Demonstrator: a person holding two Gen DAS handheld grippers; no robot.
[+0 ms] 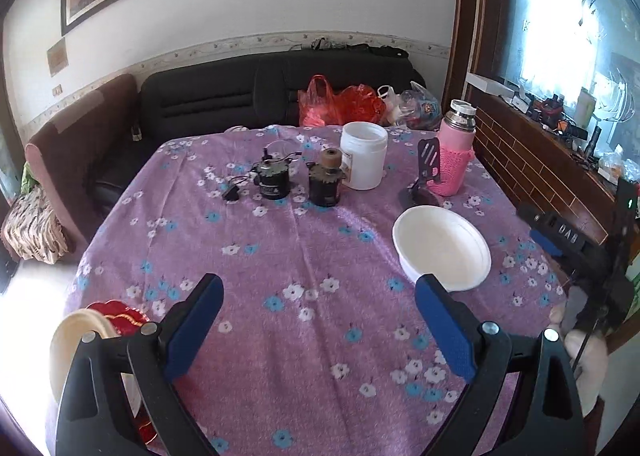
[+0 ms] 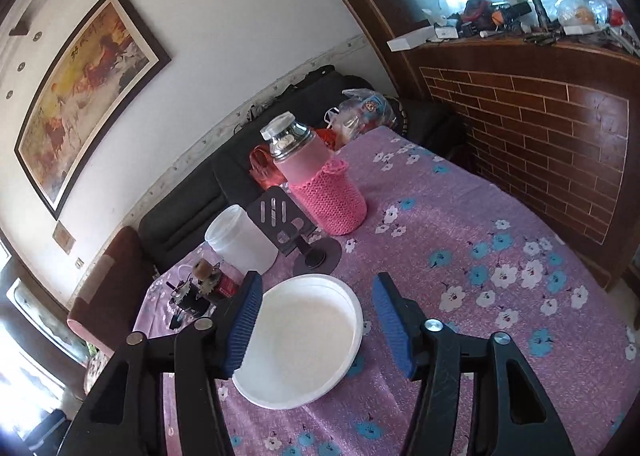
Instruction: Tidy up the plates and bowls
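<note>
The right gripper [image 2: 316, 328], jaws wide, hangs over the white bowl [image 2: 304, 340] on the table [image 2: 500, 224], seemingly about to straddle and pinch its rim, while the left gripper [image 1: 320, 312] waits wide open.

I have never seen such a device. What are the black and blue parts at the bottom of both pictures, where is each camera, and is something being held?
A person holds one hand-held gripper in each hand; a camera on each looks forward along its fingers. The left hand-held gripper is open over the flowered tablecloth, holding nothing. The right hand-held gripper is open around the white bowl, not closed on it. Behind stand a pink bottle, a white jar and a phone stand.
</note>
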